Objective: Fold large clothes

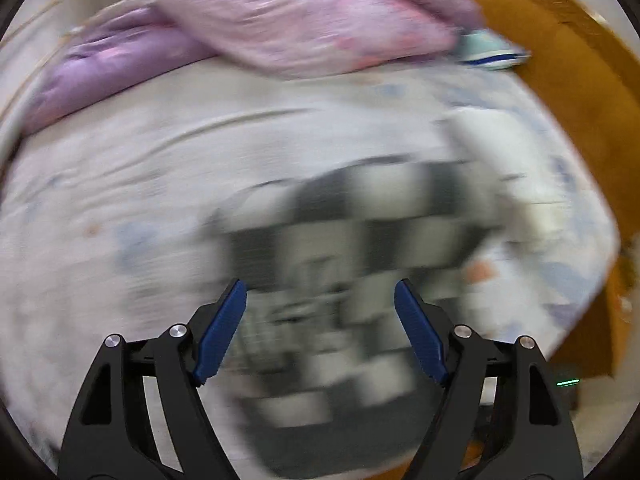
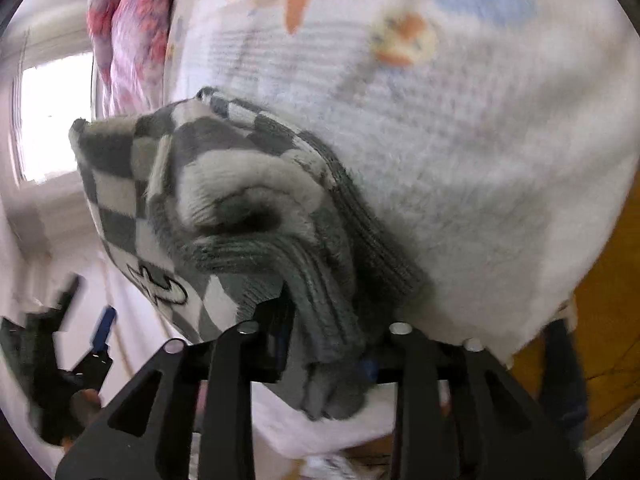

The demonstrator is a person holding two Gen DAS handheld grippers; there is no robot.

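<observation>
A grey-and-white checkered sweater (image 1: 352, 264) lies on the pale patterned bedsheet (image 1: 140, 184), blurred by motion in the left wrist view. My left gripper (image 1: 320, 296) is open and empty, hovering just above the sweater's near part. In the right wrist view my right gripper (image 2: 324, 344) is shut on the sweater's (image 2: 224, 200) grey ribbed edge, and the bunched cloth hangs over the fingers and hides their tips. The left gripper (image 2: 80, 344) shows blurred at the lower left of that view.
A crumpled pink and purple floral quilt (image 1: 288, 28) lies along the far side of the bed. A folded light garment with a blue stripe (image 1: 492, 50) sits at the far right. Orange-brown wooden floor (image 1: 568, 64) borders the bed's right edge.
</observation>
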